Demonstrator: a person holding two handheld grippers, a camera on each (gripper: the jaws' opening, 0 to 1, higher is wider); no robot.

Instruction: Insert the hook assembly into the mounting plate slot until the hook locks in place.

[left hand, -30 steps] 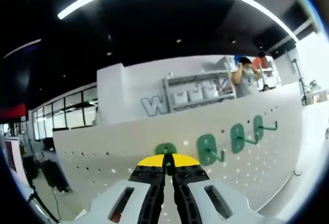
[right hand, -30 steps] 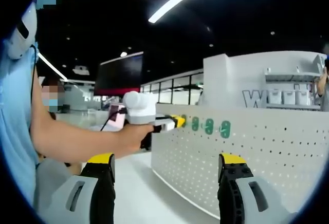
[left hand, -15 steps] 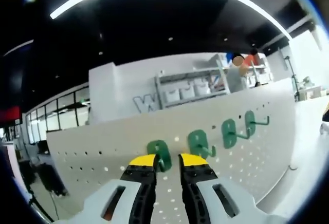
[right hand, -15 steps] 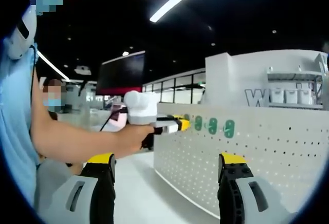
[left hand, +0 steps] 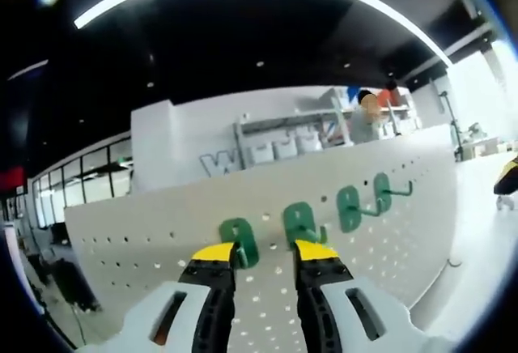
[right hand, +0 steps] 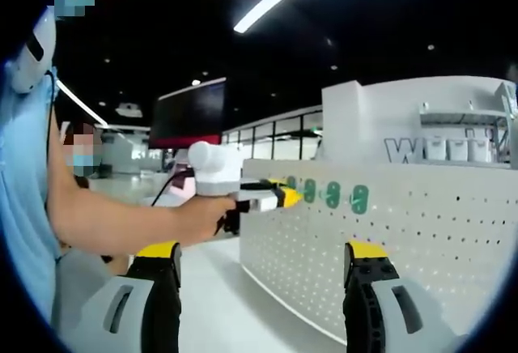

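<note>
Since a second ago the left claw (left hand: pixel 265 253) has gone from jaws pressed together over the leftmost green hook plate to jaws parted, and that green plastic hook (left hand: pixel 239 241) now shows in the gap beside the left yellow tip, sitting against the white perforated pegboard panel (left hand: pixel 162 236). In the left gripper view the hook appears seated on the board with the yellow-tipped black jaws released on either side of it; whether a tip touches it cannot be told. To its right along the same row hang three more green hooks (left hand: pixel 302 223), each an oval plate with a prong pointing out from the board, the farthest one near the panel's right end. Behind the panel stands a white wall with large grey letters (left hand: pixel 218 163) and a metal shelf rack holding white bins (left hand: pixel 283 144). In the right gripper view the right claw (right hand: pixel 266 256) is spread wide with nothing between its yellow-tipped jaws, well apart from the board. A person's hand (right hand: pixel 204 216) on a bare forearm holds the left claw's white handle (right hand: pixel 214 172), whose tips meet the near end of the row of green hooks (right hand: pixel 333 197) on the pegboard. A dark monitor screen (right hand: pixel 190 115) hangs beyond.
</note>
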